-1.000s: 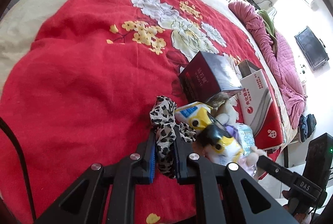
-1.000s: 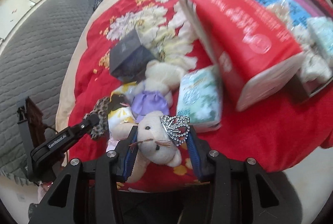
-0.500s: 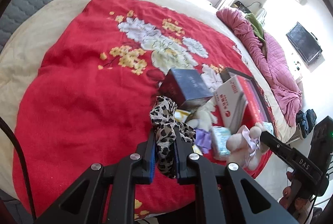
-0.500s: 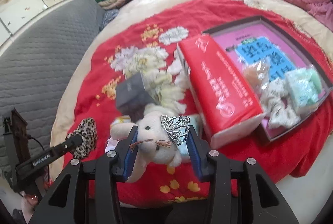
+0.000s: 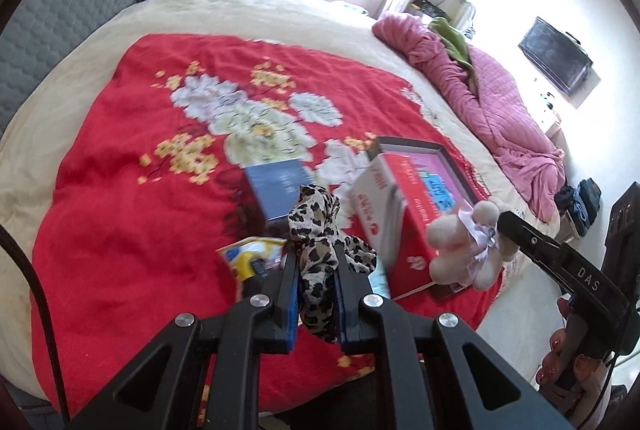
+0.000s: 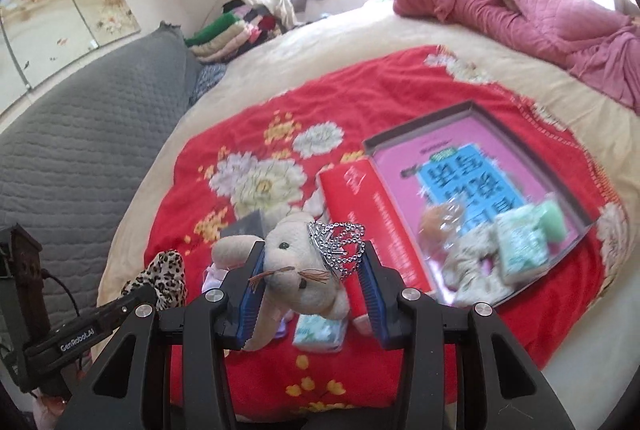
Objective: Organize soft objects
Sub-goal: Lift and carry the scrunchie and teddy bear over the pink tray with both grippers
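My left gripper (image 5: 317, 262) is shut on a leopard-print scrunchie (image 5: 320, 230) and holds it above the red blanket; the scrunchie also shows in the right wrist view (image 6: 162, 280). My right gripper (image 6: 312, 266) is shut on a beige plush bear with a silver tiara (image 6: 304, 270), held in the air; the bear also shows in the left wrist view (image 5: 468, 246). A shallow dark tray with a pink and blue lining (image 6: 472, 114) lies on the blanket and holds a beige scrunchie (image 6: 472, 270) and pale green soft packs (image 6: 524, 246).
A red tissue box (image 6: 368, 214) stands beside the tray. A dark blue box (image 5: 276, 190), a yellow packet (image 5: 252, 258) and a green tissue pack (image 6: 320, 334) lie on the red floral blanket (image 5: 120, 210). A pink quilt (image 6: 520, 10) lies beyond.
Both grippers have risen and pulled back from the pile, each with its object lifted. The tray and boxes now look farther away and lower.
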### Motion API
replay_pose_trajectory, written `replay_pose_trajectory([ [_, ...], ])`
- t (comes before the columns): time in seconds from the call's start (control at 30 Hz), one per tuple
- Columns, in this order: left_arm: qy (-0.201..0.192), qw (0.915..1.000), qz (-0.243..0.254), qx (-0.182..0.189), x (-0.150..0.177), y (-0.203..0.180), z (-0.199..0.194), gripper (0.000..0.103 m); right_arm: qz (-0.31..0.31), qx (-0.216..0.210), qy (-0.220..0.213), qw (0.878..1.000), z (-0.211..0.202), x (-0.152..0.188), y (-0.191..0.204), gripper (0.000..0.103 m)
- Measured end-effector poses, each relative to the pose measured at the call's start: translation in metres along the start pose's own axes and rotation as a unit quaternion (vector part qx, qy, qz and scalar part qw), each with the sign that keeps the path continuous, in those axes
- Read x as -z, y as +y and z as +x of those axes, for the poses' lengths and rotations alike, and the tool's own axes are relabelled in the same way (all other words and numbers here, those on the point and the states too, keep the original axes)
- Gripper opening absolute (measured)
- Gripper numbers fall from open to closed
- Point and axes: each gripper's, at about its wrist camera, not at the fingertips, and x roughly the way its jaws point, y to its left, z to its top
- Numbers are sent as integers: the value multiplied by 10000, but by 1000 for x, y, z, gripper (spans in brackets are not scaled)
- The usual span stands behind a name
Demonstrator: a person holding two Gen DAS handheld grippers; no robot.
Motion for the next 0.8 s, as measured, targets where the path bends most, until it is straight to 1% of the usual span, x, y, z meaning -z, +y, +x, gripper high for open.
replay_pose_trajectory([
  [0.17,-14,9997,213,101,-5,-30,2,14,-18,140,-238,9996,-17,-9,-11,45],
  [0.43,12,9979,599,263,-16,-85,10,14,176,301,-539,9979,-39,-22,-41,45],
  [0.73,94,9950,926,358,-27,-129,30,14,432,650,-869,9932,-62,-36,-83,45],
  [0.8,117,9942,992,395,-29,-138,35,14,529,672,-919,9921,-66,-39,-92,45],
])
